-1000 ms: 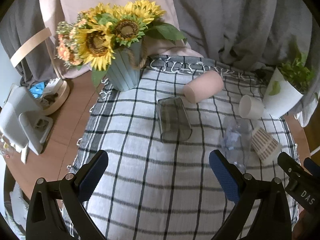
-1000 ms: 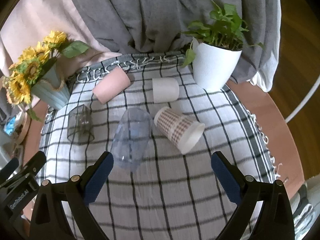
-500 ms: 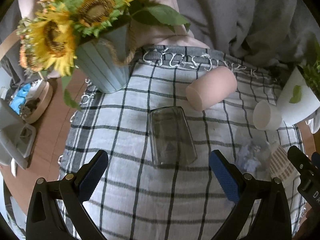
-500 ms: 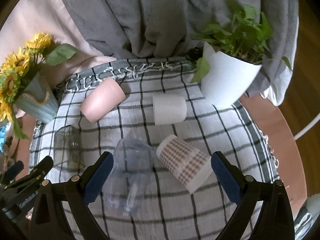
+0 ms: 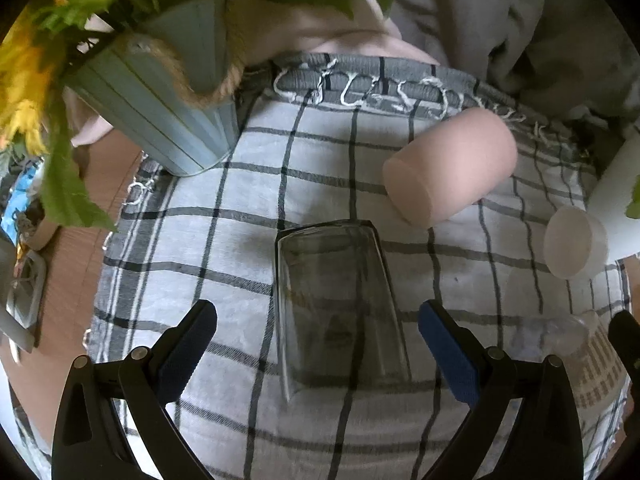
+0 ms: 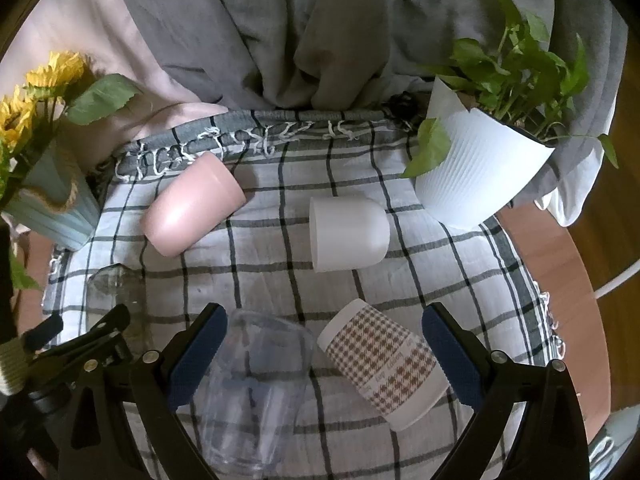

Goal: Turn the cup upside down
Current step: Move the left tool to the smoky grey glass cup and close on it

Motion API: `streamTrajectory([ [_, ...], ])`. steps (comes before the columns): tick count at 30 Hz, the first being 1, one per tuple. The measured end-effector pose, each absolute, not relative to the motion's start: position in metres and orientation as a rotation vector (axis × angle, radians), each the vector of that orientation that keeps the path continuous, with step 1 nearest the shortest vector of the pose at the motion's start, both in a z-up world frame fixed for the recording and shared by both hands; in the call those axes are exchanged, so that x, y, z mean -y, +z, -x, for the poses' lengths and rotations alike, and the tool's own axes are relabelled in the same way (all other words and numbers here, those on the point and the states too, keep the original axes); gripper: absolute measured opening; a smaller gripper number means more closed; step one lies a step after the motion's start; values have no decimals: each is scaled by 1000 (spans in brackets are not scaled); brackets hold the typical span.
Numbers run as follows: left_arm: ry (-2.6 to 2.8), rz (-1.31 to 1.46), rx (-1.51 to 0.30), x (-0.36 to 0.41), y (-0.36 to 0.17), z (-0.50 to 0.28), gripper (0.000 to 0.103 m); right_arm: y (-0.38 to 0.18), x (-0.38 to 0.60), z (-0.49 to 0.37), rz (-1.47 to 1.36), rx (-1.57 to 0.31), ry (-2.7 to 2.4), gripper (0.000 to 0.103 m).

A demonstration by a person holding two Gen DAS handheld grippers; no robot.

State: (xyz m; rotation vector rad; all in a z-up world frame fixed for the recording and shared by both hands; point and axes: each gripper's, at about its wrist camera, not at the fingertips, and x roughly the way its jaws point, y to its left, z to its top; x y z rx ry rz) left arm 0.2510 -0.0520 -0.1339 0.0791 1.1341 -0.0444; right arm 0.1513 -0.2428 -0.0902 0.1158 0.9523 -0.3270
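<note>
flowers: the sunflower vase [image 5: 168, 108] is now big in the top left of your left view. a second ago it was small and far, so you have pushed the left gripper [image 5: 316, 344] forward over the checked cloth [image 5: 224, 240].
glass cup: the clear glass cup [image 5: 340, 308] lies on its side on the cloth. before, it was well ahead of the left gripper; now it lies between the two blue pads, near them but not touching as far as i can see.
left jaws: wide apart, holding nothing.
meaning: i judge you are at the end of the approach. the grasp is next and no flip has begun yet.
pink cup: the pink cup [image 5: 448, 168] lies on its side, just behind and to the right of the glass one.
right gripper: the right gripper [image 6: 324, 348] has also come closer to the cloth. its jaws are wide and hold nothing.
plastic cup: the clear plastic cup [image 6: 256, 392] and the patterned paper cup [image 6: 380, 364] lie on their sides between the right pads.
white cup: the white cup [image 6: 348, 232] lies on its side further back.
plant: the white plant pot [image 6: 476, 176] stands at the far right.
count: five cups, all lying down; two pots with plants; two grippers.
</note>
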Motion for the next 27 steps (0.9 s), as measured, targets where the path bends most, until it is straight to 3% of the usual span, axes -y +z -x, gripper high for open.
streamTrajectory([
  [14, -29, -59, -1184, 57, -165, -275, 93, -108, 244, -164, -113, -988, -346, 99],
  [24, -53, -33, -1204, 61, -178, -285, 69, -114, 243, -165, -109, -997, -350, 99],
  [27, -57, -42, -1198, 62, -178, -287, 69, -115, 244, -165, -115, -1002, -350, 99],
])
